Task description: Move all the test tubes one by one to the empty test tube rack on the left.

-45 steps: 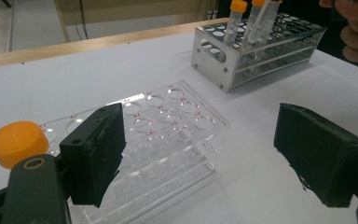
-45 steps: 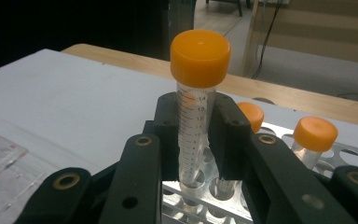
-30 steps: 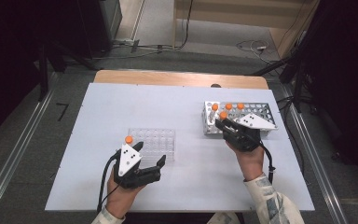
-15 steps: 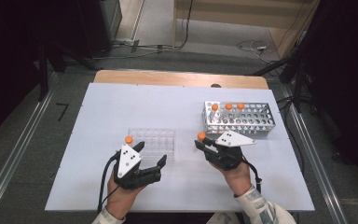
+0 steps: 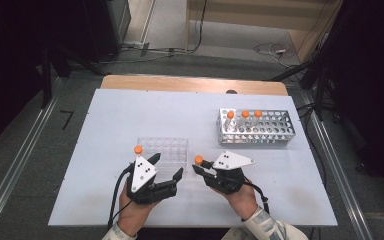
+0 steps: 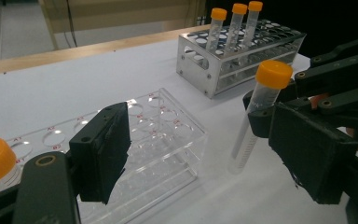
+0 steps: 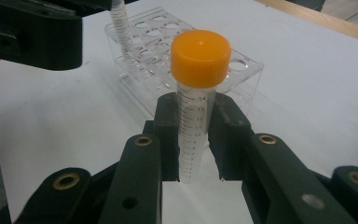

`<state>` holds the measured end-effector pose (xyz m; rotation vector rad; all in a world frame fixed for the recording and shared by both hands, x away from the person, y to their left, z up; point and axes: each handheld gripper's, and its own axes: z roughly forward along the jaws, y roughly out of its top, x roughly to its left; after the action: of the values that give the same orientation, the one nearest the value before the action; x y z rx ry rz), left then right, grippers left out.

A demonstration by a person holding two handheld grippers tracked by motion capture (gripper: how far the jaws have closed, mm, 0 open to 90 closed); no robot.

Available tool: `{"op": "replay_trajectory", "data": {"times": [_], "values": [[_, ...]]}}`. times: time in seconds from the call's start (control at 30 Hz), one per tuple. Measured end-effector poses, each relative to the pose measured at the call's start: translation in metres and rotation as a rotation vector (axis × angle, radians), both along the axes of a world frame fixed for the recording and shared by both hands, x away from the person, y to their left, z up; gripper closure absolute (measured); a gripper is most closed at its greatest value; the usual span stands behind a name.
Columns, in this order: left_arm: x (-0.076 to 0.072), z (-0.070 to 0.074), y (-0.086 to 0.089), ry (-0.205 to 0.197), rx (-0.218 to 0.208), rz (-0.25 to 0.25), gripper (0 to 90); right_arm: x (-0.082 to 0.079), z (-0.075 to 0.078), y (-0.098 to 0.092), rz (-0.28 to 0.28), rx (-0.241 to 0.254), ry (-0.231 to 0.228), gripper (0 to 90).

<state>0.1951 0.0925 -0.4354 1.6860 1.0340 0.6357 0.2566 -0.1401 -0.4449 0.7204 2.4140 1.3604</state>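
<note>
My right gripper point(image 5: 200, 167) is shut on a clear tube with an orange cap point(image 7: 193, 116), held upright just above the table point(image 5: 195, 107), to the right front of the clear plastic rack point(image 5: 165, 150). The same tube point(image 6: 261, 107) appears in the left gripper view. My left gripper point(image 5: 166, 166) stands open at the rack's front edge. Its jaws have just been closing slightly, with no thing pressed between them and the rack's corner point(image 6: 168, 140) beyond them. Another orange-capped tube point(image 5: 138, 149) stands in the clear rack's left corner.
A metal tube rack point(image 5: 257, 127) at the back right holds three orange-capped tubes point(image 6: 235, 23). The white table's wooden strip point(image 5: 190, 83) runs along the far edge, with dark floor and cables beyond. Bare table lies between the two racks.
The right gripper has carried its tube from the metal rack leftward and nearer to the person, ending beside the clear rack. The left hand has stayed in place.
</note>
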Motion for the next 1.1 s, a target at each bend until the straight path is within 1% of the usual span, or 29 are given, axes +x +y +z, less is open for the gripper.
{"op": "replay_trajectory", "data": {"times": [0.2, 0.37, 0.43, 0.53, 0.67, 0.77, 0.87, 1.0, 1.1], "values": [[0.000, 0.001, -0.005, -0.001, 0.000, -0.018, 22.2, -0.003, -0.004, 0.008, 0.018, -0.003, 0.004, 71.9], [0.000, 0.002, -0.010, -0.002, -0.003, -0.043, 27.2, -0.006, -0.006, 0.015, 0.034, -0.005, 0.008, 71.8], [0.000, 0.001, -0.013, 0.001, 0.001, -0.052, 30.3, -0.007, -0.006, 0.017, 0.041, -0.007, 0.006, 71.8], [-0.001, 0.001, -0.016, -0.003, 0.001, -0.070, 37.3, -0.009, -0.006, 0.021, 0.054, -0.009, 0.006, 71.8], [-0.001, 0.001, -0.019, -0.016, -0.001, -0.088, 49.5, -0.012, -0.007, 0.026, 0.066, -0.010, 0.007, 71.8], [-0.001, 0.001, -0.020, -0.016, 0.003, -0.097, 59.1, -0.013, -0.007, 0.027, 0.071, -0.011, 0.007, 71.8], [0.000, 0.000, -0.021, -0.018, 0.005, -0.102, 62.2, -0.013, -0.007, 0.028, 0.074, -0.013, 0.008, 71.8], [0.000, 0.000, -0.022, -0.019, 0.014, -0.107, 63.8, -0.014, -0.007, 0.029, 0.080, -0.013, 0.008, 71.8], [0.000, 0.000, -0.022, -0.021, 0.013, -0.108, 67.3, -0.015, -0.007, 0.030, 0.084, -0.012, 0.011, 71.8]]}}
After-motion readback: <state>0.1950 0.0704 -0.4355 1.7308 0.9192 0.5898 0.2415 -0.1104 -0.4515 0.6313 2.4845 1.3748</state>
